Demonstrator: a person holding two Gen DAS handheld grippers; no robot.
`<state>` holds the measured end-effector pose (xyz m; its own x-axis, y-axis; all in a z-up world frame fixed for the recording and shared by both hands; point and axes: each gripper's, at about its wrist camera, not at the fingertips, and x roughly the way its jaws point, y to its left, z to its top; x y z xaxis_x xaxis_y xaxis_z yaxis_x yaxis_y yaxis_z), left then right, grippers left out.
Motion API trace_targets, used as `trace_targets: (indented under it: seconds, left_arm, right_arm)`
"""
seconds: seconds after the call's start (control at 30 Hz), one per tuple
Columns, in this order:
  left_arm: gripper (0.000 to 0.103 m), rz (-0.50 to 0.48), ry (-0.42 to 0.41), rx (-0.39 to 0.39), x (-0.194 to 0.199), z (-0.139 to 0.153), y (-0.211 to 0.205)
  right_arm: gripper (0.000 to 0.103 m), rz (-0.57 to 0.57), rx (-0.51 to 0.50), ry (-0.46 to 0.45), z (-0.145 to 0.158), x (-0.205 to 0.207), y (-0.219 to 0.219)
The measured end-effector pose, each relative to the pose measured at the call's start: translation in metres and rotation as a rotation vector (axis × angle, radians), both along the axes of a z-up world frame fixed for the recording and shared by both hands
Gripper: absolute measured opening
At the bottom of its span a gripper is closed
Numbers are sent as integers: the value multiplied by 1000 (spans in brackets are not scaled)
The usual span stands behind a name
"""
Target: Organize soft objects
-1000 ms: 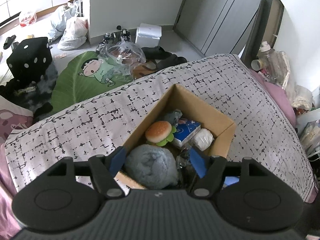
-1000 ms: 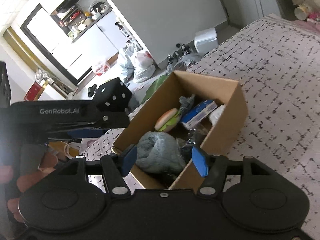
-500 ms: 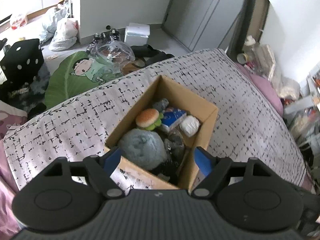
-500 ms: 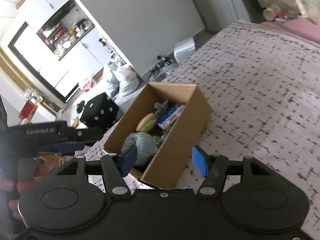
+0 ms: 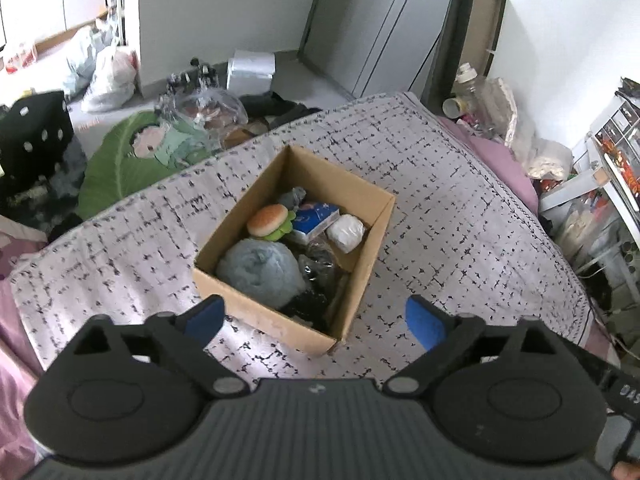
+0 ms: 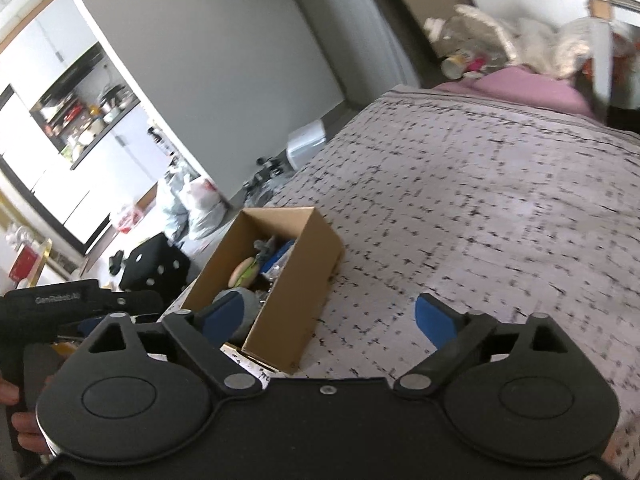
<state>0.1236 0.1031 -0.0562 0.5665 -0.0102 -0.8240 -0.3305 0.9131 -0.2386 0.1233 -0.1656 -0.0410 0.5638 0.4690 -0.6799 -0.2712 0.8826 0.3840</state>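
An open cardboard box [image 5: 368,248] stands on the patterned bed cover [image 5: 460,216]. In it lie a blue-grey plush [image 5: 260,270], a burger toy [image 5: 267,220], a blue pack [image 5: 316,216], a white ball [image 5: 346,233] and dark items. The box also shows in the right wrist view [image 6: 304,264], with the burger toy [image 6: 242,272] inside. My left gripper [image 5: 316,320] is open and empty, above and in front of the box. My right gripper [image 6: 328,316] is open and empty, to the right of the box.
Beyond the bed's far edge lie a green leaf cushion [image 5: 120,160], a black dice cube [image 5: 32,140], plastic bags [image 5: 108,76] and a white box [image 5: 252,70]. Bottles and clutter [image 5: 488,100] stand at the right. The left gripper's body [image 6: 52,304] shows at the left of the right wrist view.
Both grippers have pulled back and up from the box, and their jaws have opened wider. The grey plush stays in the box.
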Motion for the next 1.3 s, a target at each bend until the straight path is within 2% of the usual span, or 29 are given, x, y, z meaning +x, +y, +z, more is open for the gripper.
trace_targets:
  seconds: [0.1,0.23,0.33,0.67,0.83,1.3]
  left_arm:
    - [98,-16,-1,19,-8,9,-6]
    - [101,-45,1,72,-17,18,-18]
    - [101,-75,-10,99,-26,24,-27]
    - [101,-104,-49,126,-49,44,-38]
    - [102,-122,-67,138,-59,54,-43]
    - [102,-129,-88,183,-82,68,-53]
  right_arm:
    - [103,-41,-27,-19,10,-12,-6]
    - [103,-82,-97,-72,27,-28,-9]
    - [103,-93,-102,-81,35,-35,-12]
    - [103,-124,-92,-62,52,-57,-21]
    - [103,-162,-133,-48,59,-67,-21]
    - [103,-138,-191,-77,68,-91,-14]
